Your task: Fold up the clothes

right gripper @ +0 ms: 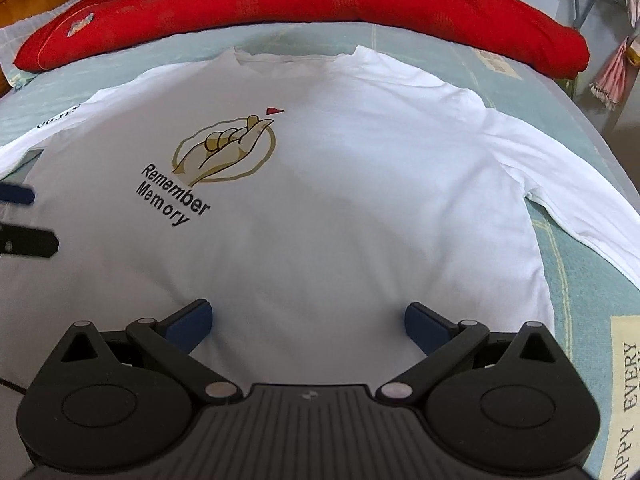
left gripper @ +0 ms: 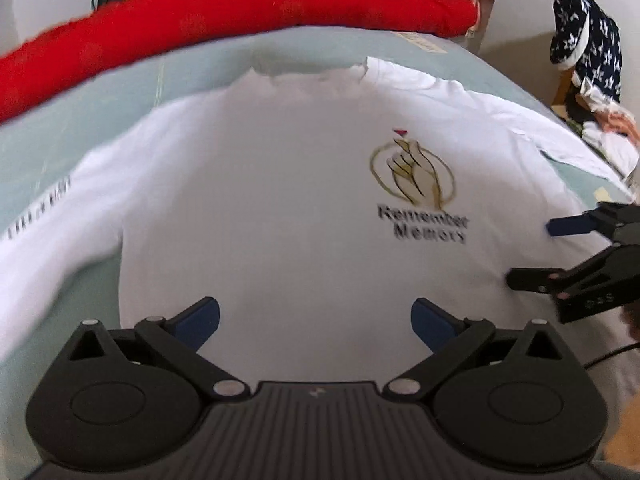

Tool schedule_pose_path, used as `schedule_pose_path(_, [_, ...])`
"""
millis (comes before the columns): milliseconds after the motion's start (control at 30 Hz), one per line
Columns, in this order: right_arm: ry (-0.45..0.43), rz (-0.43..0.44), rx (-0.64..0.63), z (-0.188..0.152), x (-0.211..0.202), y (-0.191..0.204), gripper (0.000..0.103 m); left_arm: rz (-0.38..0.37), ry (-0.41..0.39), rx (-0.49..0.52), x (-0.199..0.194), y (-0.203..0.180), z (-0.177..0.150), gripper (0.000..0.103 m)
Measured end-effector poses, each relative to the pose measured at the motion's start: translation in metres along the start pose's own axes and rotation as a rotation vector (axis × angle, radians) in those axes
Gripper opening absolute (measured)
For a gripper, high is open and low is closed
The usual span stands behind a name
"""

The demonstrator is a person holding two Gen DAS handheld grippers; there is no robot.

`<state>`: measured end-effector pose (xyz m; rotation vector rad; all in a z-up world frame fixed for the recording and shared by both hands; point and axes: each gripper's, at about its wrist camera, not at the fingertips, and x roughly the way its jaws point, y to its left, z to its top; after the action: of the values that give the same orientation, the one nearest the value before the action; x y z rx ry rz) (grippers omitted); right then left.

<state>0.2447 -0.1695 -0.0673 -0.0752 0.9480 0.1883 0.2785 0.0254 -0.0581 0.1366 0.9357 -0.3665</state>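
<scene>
A white long-sleeved shirt lies flat and face up on the pale green bed cover, collar toward the far side. Its chest print is a gold hand above the words "Remember Memory". Both sleeves spread out to the sides. My left gripper hovers open over the shirt's lower hem area, nothing between its blue pads. My right gripper is open too, above the hem further right. In the left wrist view the right gripper shows at the right edge, jaws apart.
A long red bolster runs along the far side of the bed. A dark patterned garment hangs at the right beyond the bed, over a heap of clothes. The bed cover's printed edge shows at the near right.
</scene>
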Motion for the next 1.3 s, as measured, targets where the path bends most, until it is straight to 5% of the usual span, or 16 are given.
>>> schedule_pose_path(267, [0.010, 0.028, 0.009, 0.022, -0.010, -0.004, 0.103, 0.021, -0.035, -0.037, 0.012, 0.003, 0.040, 0.100])
schedule_pose_path(467, [-0.002, -0.026, 0.025, 0.045, -0.018, 0.003, 0.103, -0.077, 0.031, -0.006, 0.025, 0.014, 0.037, 0.100])
schedule_pose_path(833, [-0.049, -0.062, 0.095, 0.076, -0.019, 0.030, 0.103, -0.232, 0.030, 0.019, 0.038, 0.032, 0.048, 0.100])
schedule_pose_path(1300, [-0.056, -0.055, 0.049, 0.094, 0.009, 0.050, 0.103, -0.262, 0.023, 0.045, 0.044, 0.037, 0.041, 0.100])
